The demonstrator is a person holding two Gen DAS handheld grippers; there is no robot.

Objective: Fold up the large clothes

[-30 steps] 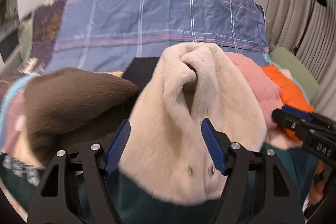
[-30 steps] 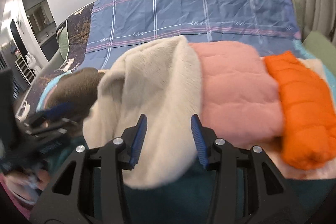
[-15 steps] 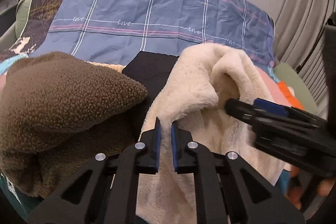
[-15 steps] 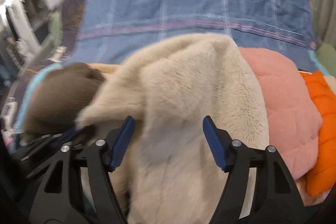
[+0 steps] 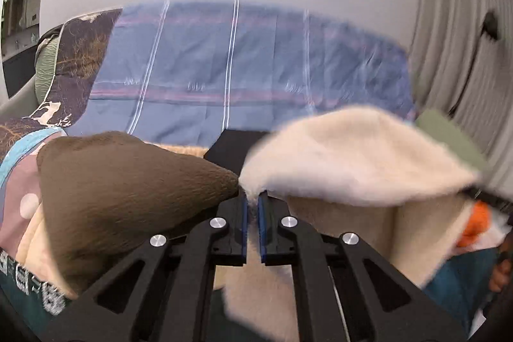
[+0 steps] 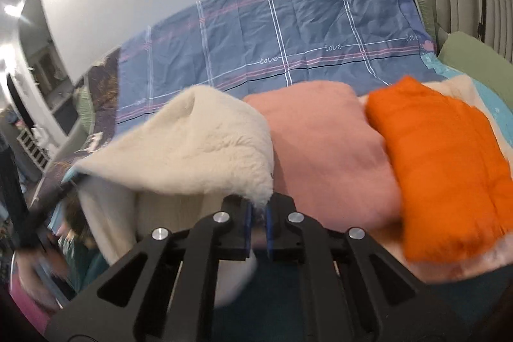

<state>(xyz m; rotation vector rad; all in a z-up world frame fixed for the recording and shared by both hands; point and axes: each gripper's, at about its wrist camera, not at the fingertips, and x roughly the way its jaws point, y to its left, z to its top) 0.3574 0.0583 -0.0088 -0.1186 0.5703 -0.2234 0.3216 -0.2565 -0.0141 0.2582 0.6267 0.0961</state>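
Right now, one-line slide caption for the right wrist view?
Right tool closing on the cream fleece garment's edge, folded pink and orange garments alongside.

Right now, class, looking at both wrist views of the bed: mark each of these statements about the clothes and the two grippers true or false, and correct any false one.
1. The left gripper pinches the cream fleece garment. True.
2. The orange garment lies left of the pink one. False: it lies to the right.
3. The right gripper is closing on the cream fleece's edge. True.
4. The brown fleece is held by a gripper. False: neither holds it.
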